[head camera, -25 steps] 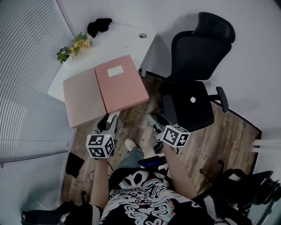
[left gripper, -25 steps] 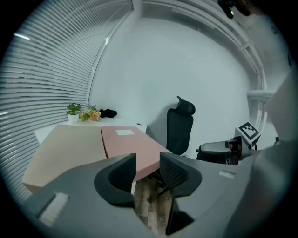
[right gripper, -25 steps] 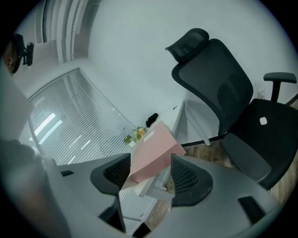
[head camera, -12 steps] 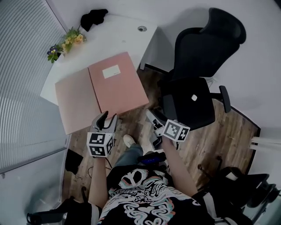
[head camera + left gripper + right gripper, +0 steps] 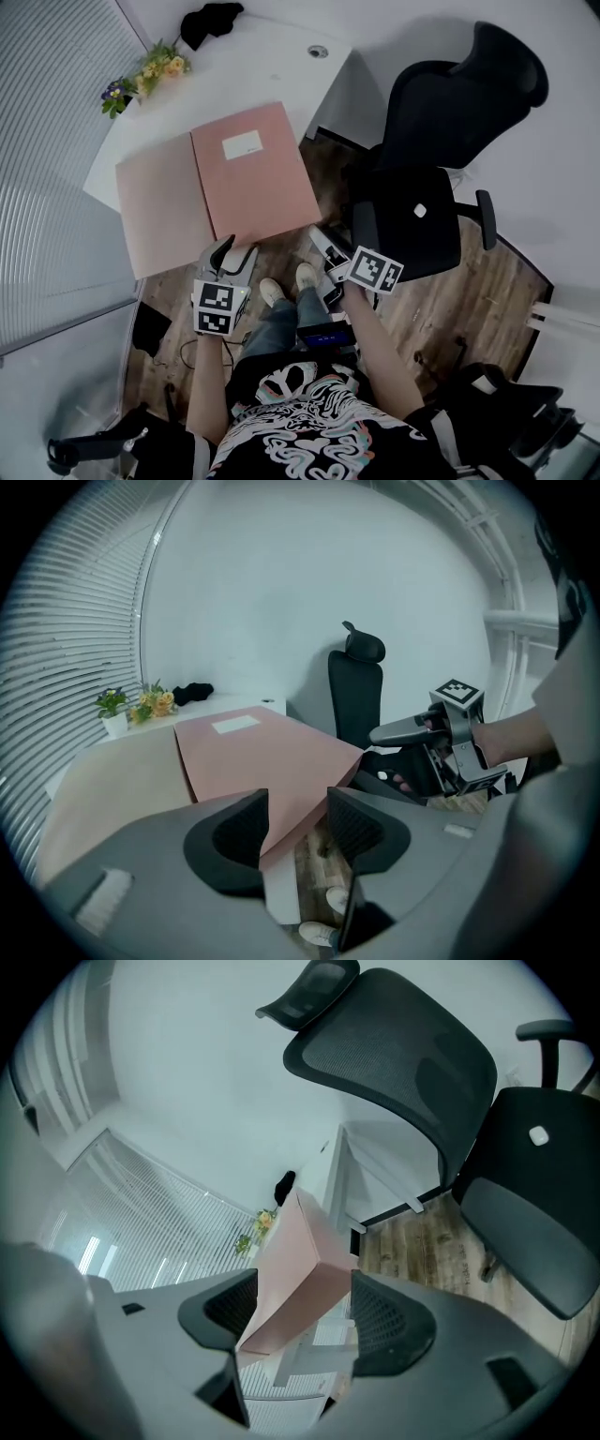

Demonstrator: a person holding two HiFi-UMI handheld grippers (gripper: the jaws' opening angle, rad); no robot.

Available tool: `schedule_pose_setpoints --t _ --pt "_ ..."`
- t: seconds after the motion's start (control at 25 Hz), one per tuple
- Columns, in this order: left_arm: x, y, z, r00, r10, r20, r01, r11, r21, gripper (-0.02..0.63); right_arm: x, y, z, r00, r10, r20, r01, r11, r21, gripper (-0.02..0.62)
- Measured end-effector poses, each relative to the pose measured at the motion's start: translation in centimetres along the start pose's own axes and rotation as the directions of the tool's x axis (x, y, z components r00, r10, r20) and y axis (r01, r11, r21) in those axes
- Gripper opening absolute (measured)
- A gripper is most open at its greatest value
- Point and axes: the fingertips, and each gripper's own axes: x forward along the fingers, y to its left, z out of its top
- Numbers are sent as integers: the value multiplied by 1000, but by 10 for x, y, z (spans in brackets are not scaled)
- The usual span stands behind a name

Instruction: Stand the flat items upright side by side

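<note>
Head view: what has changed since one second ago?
The person stepped toward the table, bringing the right gripper closer to the pink folder. Both pairs of jaws are opening, the folder ahead, ungripped. Unchanged: left gripper at that folder's near edge; it and the beige folder flat, side by side.

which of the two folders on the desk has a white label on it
The pinker folder, the one lying nearer the black office chair. The paler tan folder touching its other side has a plain cover with no label.

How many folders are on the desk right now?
2. A pink folder lies flat on the desk; a tan folder lies flat beside it, on the person's left. No third shows, though one could lie under them.
</note>
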Motion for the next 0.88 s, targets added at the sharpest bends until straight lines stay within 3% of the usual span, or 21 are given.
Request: schedule_pose_setpoints --t 0.24,0.6,0.88 --pt "10 -6 -8 996 23 -89 -15 996 92 201 8 -15 3 999 0 -34 2 999 48 301" --pt "22 -9 -24 981 64 -185 -32 985 169 218 24 -33 1 998 11 -61 -4 994 112 316" --pt "25 -3 -27 957 180 -229 -106 948 302 224 32 -39 3 998 23 -60 -15 991 135 327"
